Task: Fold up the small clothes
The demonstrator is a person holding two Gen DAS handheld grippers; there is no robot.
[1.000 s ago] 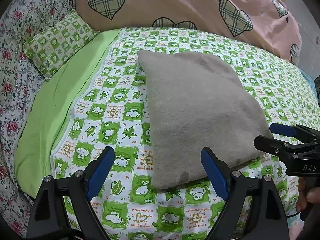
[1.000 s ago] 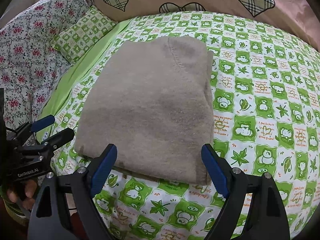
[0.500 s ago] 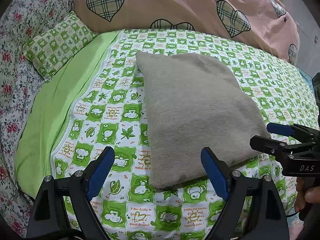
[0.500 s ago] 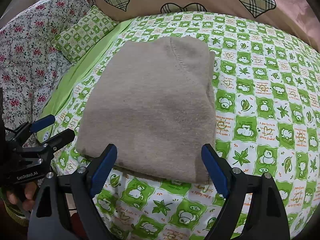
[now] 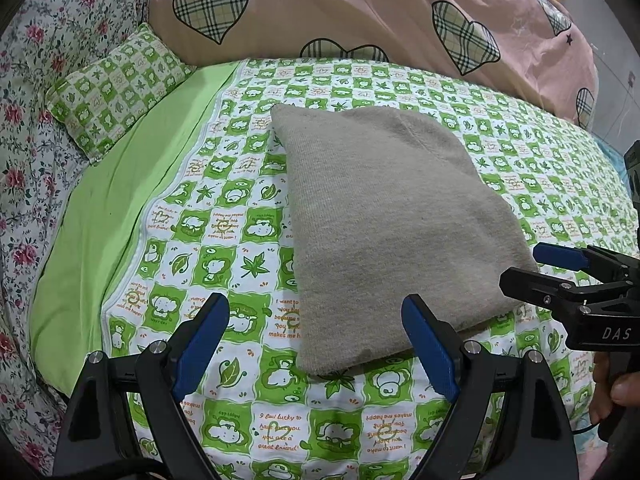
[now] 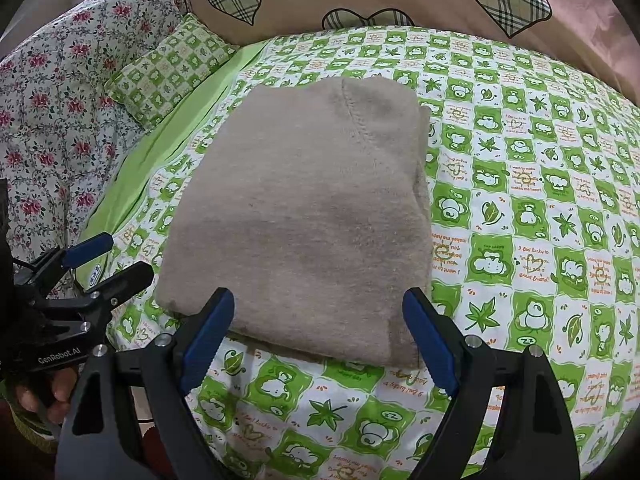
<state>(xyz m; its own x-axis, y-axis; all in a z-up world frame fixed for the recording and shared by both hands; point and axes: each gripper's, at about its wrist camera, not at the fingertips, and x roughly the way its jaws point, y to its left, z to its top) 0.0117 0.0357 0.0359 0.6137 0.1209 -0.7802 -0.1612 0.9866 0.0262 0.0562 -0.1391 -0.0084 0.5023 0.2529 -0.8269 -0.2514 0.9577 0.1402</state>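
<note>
A grey knitted garment [image 5: 392, 224] lies folded into a flat rectangle on the green-and-white patterned bed sheet [image 5: 224, 220]; it also shows in the right wrist view [image 6: 308, 216]. My left gripper [image 5: 316, 344] is open and empty, just short of the garment's near left corner. My right gripper [image 6: 316, 340] is open and empty, at the garment's near edge without gripping it. The right gripper shows from the side in the left wrist view [image 5: 536, 268], and the left gripper in the right wrist view [image 6: 116, 260], both apart from the cloth.
A small green checked pillow [image 5: 116, 88] lies at the far left on a plain green strip [image 5: 104, 220]. A pink duvet with plaid hearts [image 5: 360, 12] is bunched along the back. A floral quilt [image 5: 24, 128] borders the left side.
Both grippers have drawn back slightly toward me from the garment and stayed open. The garment has not moved.
</note>
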